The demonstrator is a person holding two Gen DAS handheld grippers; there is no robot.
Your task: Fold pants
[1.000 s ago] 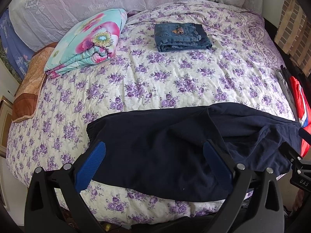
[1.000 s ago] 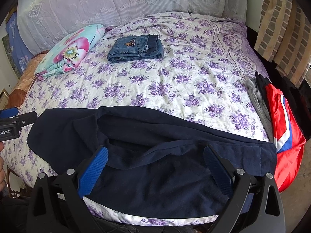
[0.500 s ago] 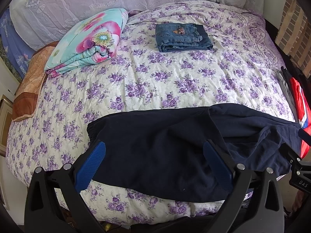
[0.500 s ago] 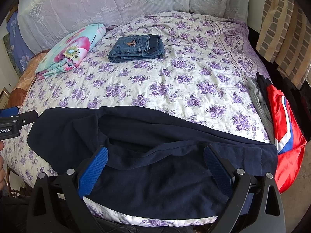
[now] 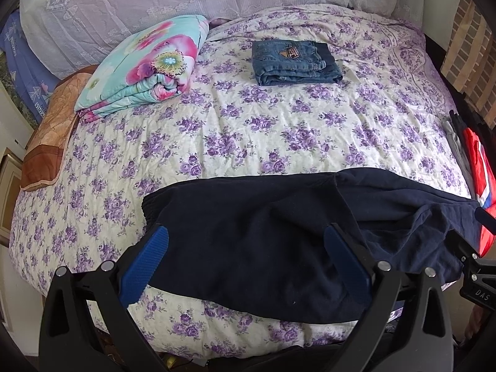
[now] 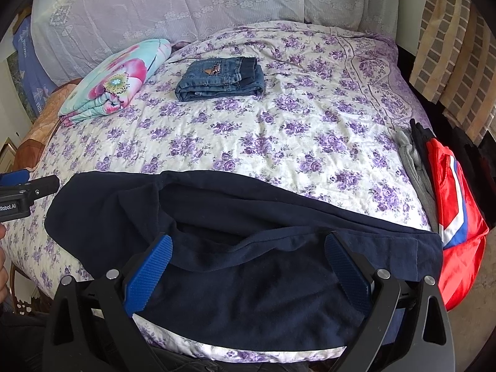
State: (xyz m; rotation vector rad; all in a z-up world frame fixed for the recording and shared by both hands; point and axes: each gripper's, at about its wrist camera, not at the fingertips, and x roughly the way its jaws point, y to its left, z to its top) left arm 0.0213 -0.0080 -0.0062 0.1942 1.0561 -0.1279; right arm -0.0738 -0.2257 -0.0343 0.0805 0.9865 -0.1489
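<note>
Dark navy pants (image 5: 263, 235) lie crumpled across the near edge of the bed, also in the right wrist view (image 6: 248, 248). My left gripper (image 5: 248, 241) is open, its blue pads wide apart above the left part of the pants, holding nothing. My right gripper (image 6: 248, 248) is open too, hovering over the bunched right part of the pants. The right gripper's body shows at the right edge of the left wrist view (image 5: 477, 279). The left gripper shows at the left edge of the right wrist view (image 6: 21, 192).
A floral purple bedspread (image 5: 248, 124) covers the bed. Folded jeans (image 5: 294, 59) and a folded flowered blanket (image 5: 145, 68) lie at the far side. A red, grey and black clothes pile (image 6: 449, 192) sits at the right edge. Pillows (image 6: 186, 6) line the headboard.
Almost nothing differs. Both views shift very slightly; the pants and both open grippers stay where they were.
</note>
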